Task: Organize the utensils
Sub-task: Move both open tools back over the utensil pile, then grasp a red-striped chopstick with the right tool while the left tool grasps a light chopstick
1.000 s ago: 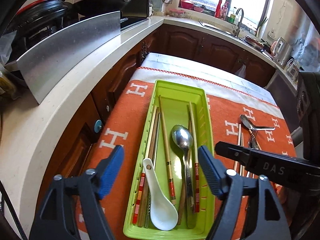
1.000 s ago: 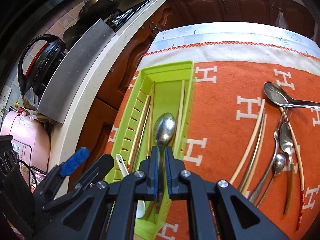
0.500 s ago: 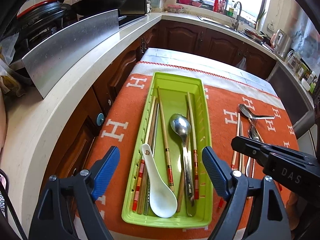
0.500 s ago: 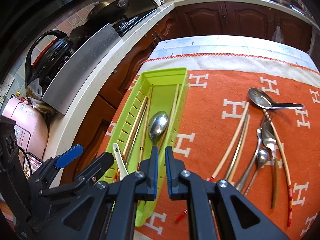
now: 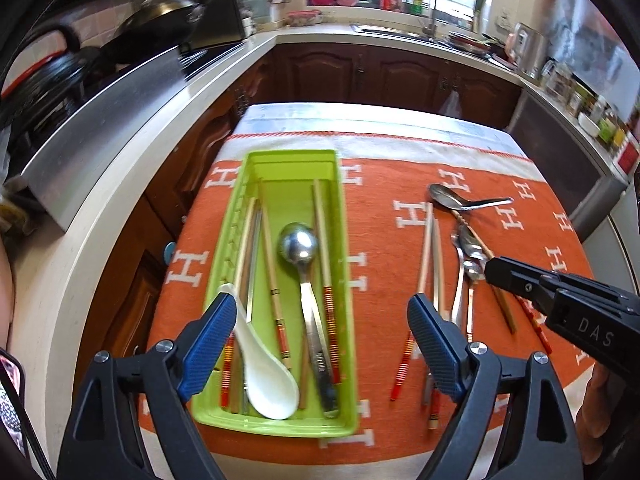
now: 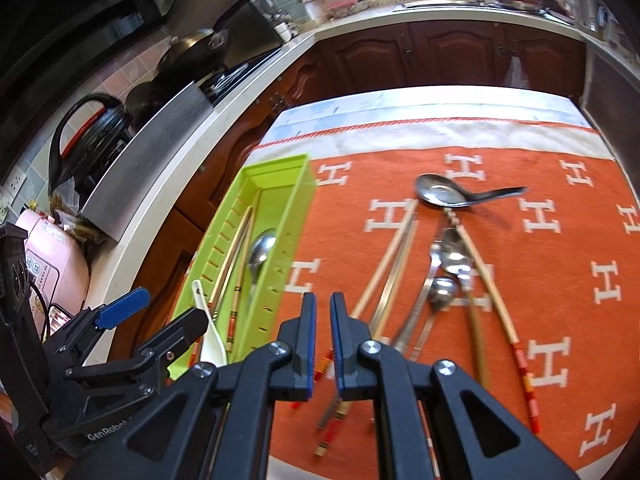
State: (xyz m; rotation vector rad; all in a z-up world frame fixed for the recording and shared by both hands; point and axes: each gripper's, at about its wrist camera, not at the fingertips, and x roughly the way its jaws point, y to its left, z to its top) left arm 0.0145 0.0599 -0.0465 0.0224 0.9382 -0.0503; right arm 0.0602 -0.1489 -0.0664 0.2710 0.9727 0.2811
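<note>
A green tray [image 5: 343, 216] [image 6: 298, 204] on the orange cloth holds a metal spoon [image 5: 298, 245] [image 6: 262, 249], a white ceramic spoon [image 5: 264, 372] and several chopsticks. My left gripper [image 5: 320, 304] hovers over the tray's near end. Its jaws are opening, and nothing is pressed between them. Right of the tray lie a large spoon [image 6: 440, 194], a chopstick pair [image 6: 394, 256] and two small spoons [image 6: 452, 256]. My right gripper [image 6: 324, 298] is shut and empty above the cloth, between the tray and these loose utensils.
A pale counter [image 5: 120, 184] runs along the left with a steel splash guard [image 6: 156, 148], a pan [image 6: 196, 46] and a black kettle [image 6: 92, 128]. A pink appliance [image 6: 52, 268] sits near left. Cabinets and a sink line the back. The cloth's front edge [image 5: 360, 462] is near.
Both grippers drew back and swung right. The right one left the spot over the tray's metal spoon and now hangs over the cloth. The left jaws stand wider.
</note>
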